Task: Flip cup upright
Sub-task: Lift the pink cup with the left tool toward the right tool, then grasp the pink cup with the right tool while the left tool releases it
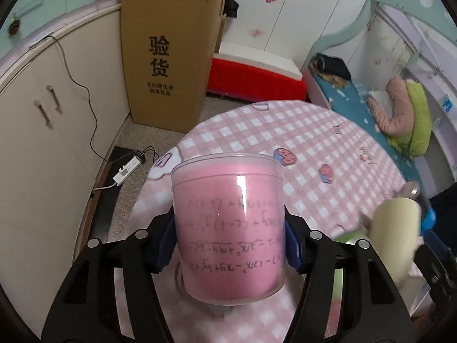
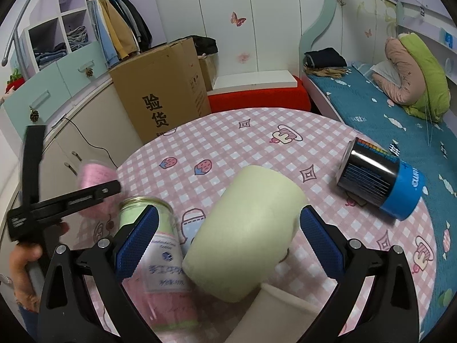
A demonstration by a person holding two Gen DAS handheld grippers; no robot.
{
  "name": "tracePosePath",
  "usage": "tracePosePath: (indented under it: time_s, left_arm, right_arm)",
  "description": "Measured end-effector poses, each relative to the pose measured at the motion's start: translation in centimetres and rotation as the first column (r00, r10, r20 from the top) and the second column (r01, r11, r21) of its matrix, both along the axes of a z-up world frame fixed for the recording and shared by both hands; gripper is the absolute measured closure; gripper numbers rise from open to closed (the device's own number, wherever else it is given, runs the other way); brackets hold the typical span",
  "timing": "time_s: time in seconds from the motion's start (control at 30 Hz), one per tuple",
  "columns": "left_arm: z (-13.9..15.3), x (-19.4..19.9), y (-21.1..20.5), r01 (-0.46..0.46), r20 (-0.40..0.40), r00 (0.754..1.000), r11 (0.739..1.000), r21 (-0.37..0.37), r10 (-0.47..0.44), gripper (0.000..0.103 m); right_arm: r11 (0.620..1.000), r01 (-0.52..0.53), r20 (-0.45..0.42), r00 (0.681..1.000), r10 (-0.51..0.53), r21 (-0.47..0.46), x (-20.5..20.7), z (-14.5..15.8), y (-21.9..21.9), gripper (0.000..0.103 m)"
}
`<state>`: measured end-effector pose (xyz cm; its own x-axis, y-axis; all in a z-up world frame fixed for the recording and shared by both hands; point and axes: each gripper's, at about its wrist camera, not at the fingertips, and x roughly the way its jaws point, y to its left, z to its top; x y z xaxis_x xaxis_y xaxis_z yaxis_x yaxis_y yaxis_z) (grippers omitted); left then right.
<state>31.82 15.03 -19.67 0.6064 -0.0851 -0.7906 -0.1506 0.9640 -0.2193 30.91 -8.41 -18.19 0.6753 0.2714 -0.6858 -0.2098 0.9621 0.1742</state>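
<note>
Two cups are seen: the pink cup (image 1: 228,228) is clamped between the left gripper (image 1: 228,243) jaws; the cream cup (image 2: 245,231) lies between the right gripper (image 2: 228,240) jaws, spread apart.

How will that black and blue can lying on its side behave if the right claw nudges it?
The black and blue can lies on its side on the checked tablecloth, so its round body would probably roll rather than slide. It sits near the table's far right edge beside the bed, so a push that way might send it off. Its glossy wall looks rigid, possibly slippery.
</note>
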Motion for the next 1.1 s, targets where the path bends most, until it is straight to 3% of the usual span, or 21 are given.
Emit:
tracePosePath:
  time_s: [0.3, 0.57, 0.8, 1.1]
  left_arm:
    - [4.0, -9.2, -4.2, 0.066, 0.053, 0.997, 0.997, -0.026, -0.065, 0.041]
    - [4.2, -15.5, -10.3, 0.173, 0.055, 0.984, 0.985, -0.016, -0.172, 0.041]
    - [1.6, -18.1, -14.5, 0.232, 0.006, 0.973, 0.973, 0.01, -0.232, 0.04]
    - [-3.0, -16.1, -16.5, 0.257, -0.102, 0.962, 0.966, 0.015, -0.254, 0.039]
  right_arm:
    - [1.0, 0.019, 0.024, 1.0, -0.018, -0.016, -5.8, 1.8, -1.9, 0.007]
    - [0.997, 0.078, 0.036, 0.996, -0.077, -0.029, -12.0, 2.2, -5.4, 0.007]
    - [0.995, 0.099, 0.039, 0.994, -0.098, -0.032, -15.6, 1.8, -7.4, 0.007]
    - [0.993, 0.112, -0.015, 0.994, -0.112, -0.035, -15.7, -0.4, -8.1, 0.007]
